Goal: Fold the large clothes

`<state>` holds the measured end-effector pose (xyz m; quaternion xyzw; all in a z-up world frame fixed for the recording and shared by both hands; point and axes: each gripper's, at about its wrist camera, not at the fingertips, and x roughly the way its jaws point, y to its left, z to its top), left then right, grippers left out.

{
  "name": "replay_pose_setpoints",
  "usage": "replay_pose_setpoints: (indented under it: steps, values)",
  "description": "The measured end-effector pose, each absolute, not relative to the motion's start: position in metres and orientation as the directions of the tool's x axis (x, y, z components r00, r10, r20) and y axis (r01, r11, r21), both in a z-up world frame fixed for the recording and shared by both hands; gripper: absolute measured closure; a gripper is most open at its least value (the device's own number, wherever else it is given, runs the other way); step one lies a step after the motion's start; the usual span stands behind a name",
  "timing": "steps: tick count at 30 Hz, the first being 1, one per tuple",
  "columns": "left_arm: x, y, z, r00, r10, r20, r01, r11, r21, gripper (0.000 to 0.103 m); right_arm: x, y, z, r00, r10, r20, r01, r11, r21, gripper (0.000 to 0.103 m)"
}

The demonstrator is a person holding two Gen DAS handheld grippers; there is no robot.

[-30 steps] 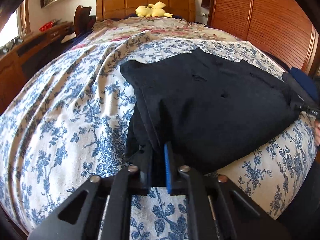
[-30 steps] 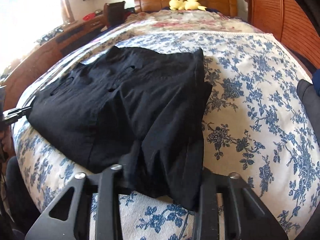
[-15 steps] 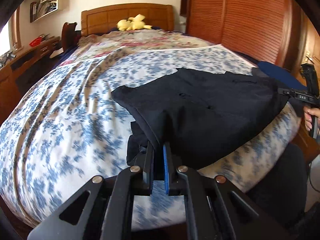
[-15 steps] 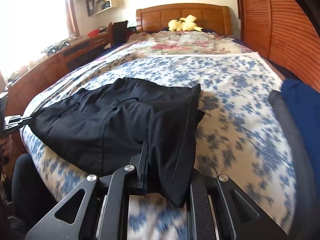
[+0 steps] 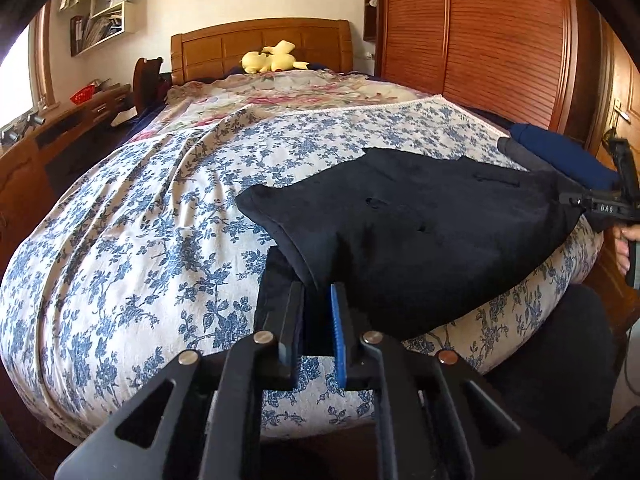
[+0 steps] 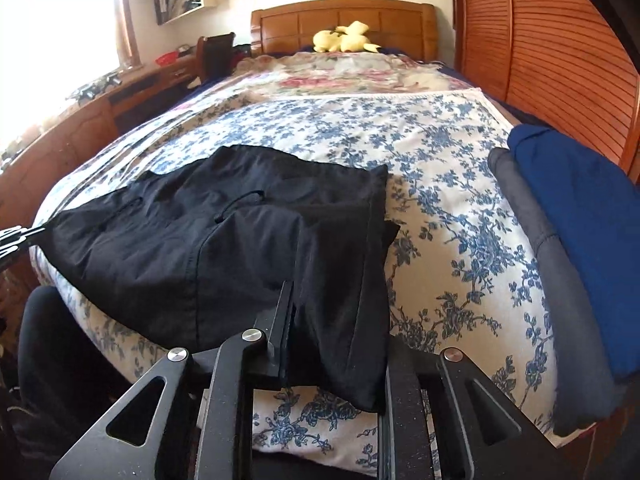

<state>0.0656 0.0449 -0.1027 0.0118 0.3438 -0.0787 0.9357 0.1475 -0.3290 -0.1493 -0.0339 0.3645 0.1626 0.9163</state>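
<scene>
A black garment [image 5: 420, 232] lies folded across the foot end of the bed, pulled taut between my two grippers. My left gripper [image 5: 318, 292] pinches its left corner; the jaws are opening, with cloth still between the blue pads. The left gripper also shows at the far left of the right wrist view [image 6: 12, 236]. My right gripper [image 6: 336, 312] grips the opposite corner of the garment [image 6: 240, 240], its jaws opening too. A bunch of cloth hangs over and hides the right finger. In the left wrist view the right gripper [image 5: 612, 204] is held by a hand at the right edge.
The blue-flowered bedspread [image 5: 140, 240] covers the bed. A folded blue garment [image 6: 580, 220] on a grey one [image 6: 532, 240] lies by the right edge. A yellow plush toy [image 5: 272, 60] sits at the headboard. A wooden wardrobe [image 5: 480, 40] stands right, a desk [image 5: 40, 148] left.
Both grippers drew back toward the foot of the bed and rose, dragging the black garment with them. The gap between the left jaws is slightly wider.
</scene>
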Motion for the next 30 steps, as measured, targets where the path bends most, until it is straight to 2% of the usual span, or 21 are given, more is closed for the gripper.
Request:
replay_pose_setpoints:
  steps: [3,4,5,10,13,17,22,30]
  values:
    - [0.061,0.047,-0.100,0.768,-0.111,-0.631,0.131,0.991,-0.016,0.090,0.147,-0.330,-0.153,0.681,0.261,-0.684,-0.307,0.950,0.056,0.078]
    - [0.059,0.049,-0.098,0.772,-0.104,-0.627,0.123,0.992,-0.013,0.090,0.147,-0.330,-0.154,0.681,0.256,-0.686,-0.302,0.952,0.055,0.073]
    - [0.058,0.051,-0.098,0.772,-0.104,-0.627,0.121,0.993,-0.016,0.089,0.147,-0.331,-0.154,0.682,0.252,-0.687,-0.297,0.953,0.055,0.066]
    - [0.058,0.054,-0.096,0.772,-0.113,-0.626,0.118,0.992,-0.033,0.081,0.146,-0.335,-0.153,0.692,0.244,-0.680,-0.273,0.960,0.067,0.058]
    - [0.061,0.052,-0.096,0.770,-0.120,-0.627,0.122,0.992,-0.039,0.076,0.141,-0.336,-0.147,0.724,0.218,-0.655,-0.248,0.968,0.048,0.045]
    - [0.064,0.042,-0.094,0.770,-0.130,-0.625,0.142,0.989,-0.030,0.069,0.136,-0.337,-0.136,0.747,0.223,-0.626,-0.249,0.967,0.048,0.036]
    - [0.076,0.021,-0.090,0.762,-0.178,-0.623,0.193,0.980,-0.044,0.066,0.137,-0.334,-0.132,0.759,0.220,-0.612,-0.242,0.969,0.048,0.029]
    - [0.107,-0.029,-0.092,0.726,-0.280,-0.629,0.295,0.952,-0.083,0.065,0.148,-0.329,-0.142,0.762,0.207,-0.613,-0.205,0.976,0.075,0.028]
